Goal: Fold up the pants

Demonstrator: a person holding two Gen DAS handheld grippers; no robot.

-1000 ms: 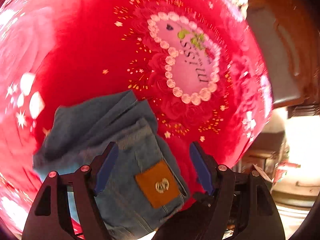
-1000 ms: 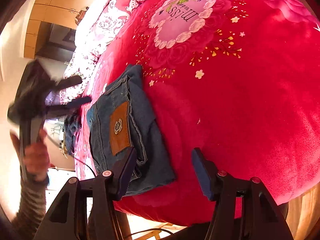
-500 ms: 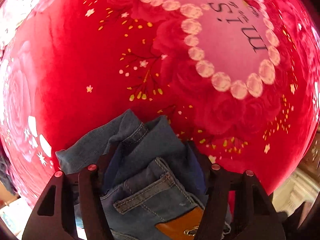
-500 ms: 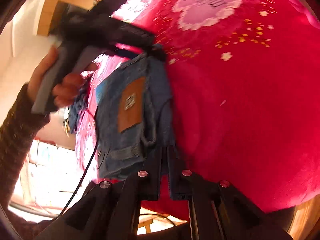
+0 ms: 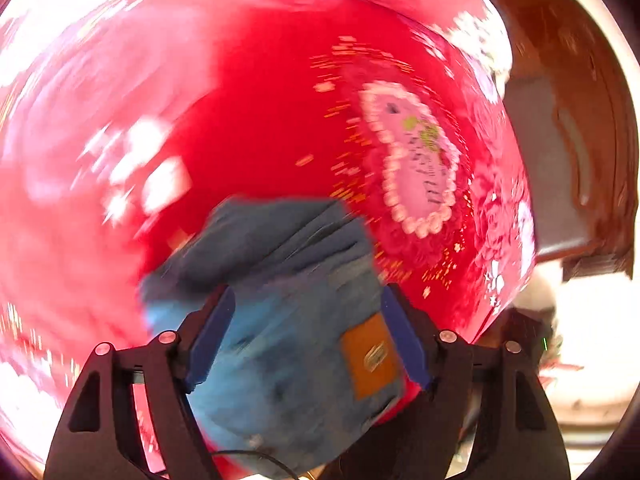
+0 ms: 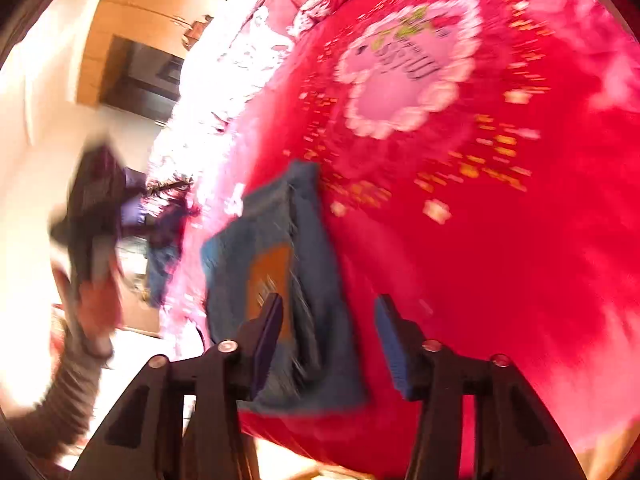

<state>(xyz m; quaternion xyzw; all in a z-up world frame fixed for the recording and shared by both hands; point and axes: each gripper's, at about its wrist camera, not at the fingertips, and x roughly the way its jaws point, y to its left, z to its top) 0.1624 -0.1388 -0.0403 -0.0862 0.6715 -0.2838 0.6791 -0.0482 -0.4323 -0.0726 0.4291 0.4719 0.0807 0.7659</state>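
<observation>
The folded blue denim pants (image 5: pixel 288 300) lie on the red bedspread (image 5: pixel 256 132) near its edge, brown leather patch (image 5: pixel 370 356) facing up. My left gripper (image 5: pixel 306 312) is open above them, holding nothing. In the right wrist view the pants (image 6: pixel 280 264) lie left of centre. My right gripper (image 6: pixel 328 328) is open and empty just over their near end. The other hand-held gripper (image 6: pixel 100 200) shows blurred at the left, off the bed. Both views are motion-blurred.
A pink heart print (image 6: pixel 408 68) marks the bedspread's middle. The bed edge (image 6: pixel 320 452) runs close below the pants. Wooden furniture (image 5: pixel 580 120) stands beyond the bed on the right of the left wrist view. More blue cloth (image 6: pixel 160 264) hangs off the bed's left side.
My right gripper has opened after being shut half a second ago. My left gripper has pulled back from the pants and off to the side; both cameras are moving fast.
</observation>
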